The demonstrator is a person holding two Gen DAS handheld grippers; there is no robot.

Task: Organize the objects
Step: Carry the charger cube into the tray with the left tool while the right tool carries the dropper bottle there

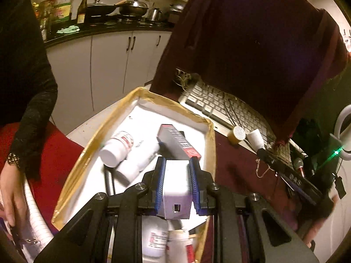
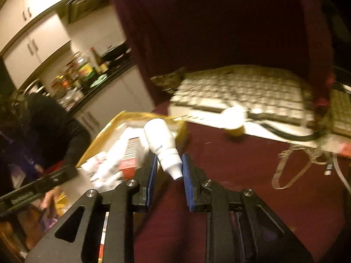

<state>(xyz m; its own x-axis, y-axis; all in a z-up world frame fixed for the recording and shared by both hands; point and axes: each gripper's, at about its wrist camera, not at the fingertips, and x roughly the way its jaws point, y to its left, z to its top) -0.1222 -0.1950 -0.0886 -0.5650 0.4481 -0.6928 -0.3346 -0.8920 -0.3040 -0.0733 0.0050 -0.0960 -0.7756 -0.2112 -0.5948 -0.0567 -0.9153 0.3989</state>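
My left gripper [image 1: 176,164] is shut on a small white box [image 1: 175,188] and holds it over the white tray with tan taped rim [image 1: 153,97]. In the tray lie a white pill bottle [image 1: 117,148], a white tube [image 1: 137,163], a grey and red carton [image 1: 178,142] and more bottles [image 1: 169,241] under the gripper. My right gripper [image 2: 169,162] is shut on a small white dropper bottle [image 2: 162,145], held above the maroon cloth beside the tray's right rim [image 2: 131,115]. The right wrist view is blurred.
A white keyboard [image 1: 228,109] lies behind the tray under a hanging maroon cloth [image 1: 252,43]. A small yellow roll [image 1: 235,134] and a white cap [image 1: 255,139] stand by it. Cables and a microphone [image 1: 299,166] lie right. A person's hand [image 1: 11,192] is at left.
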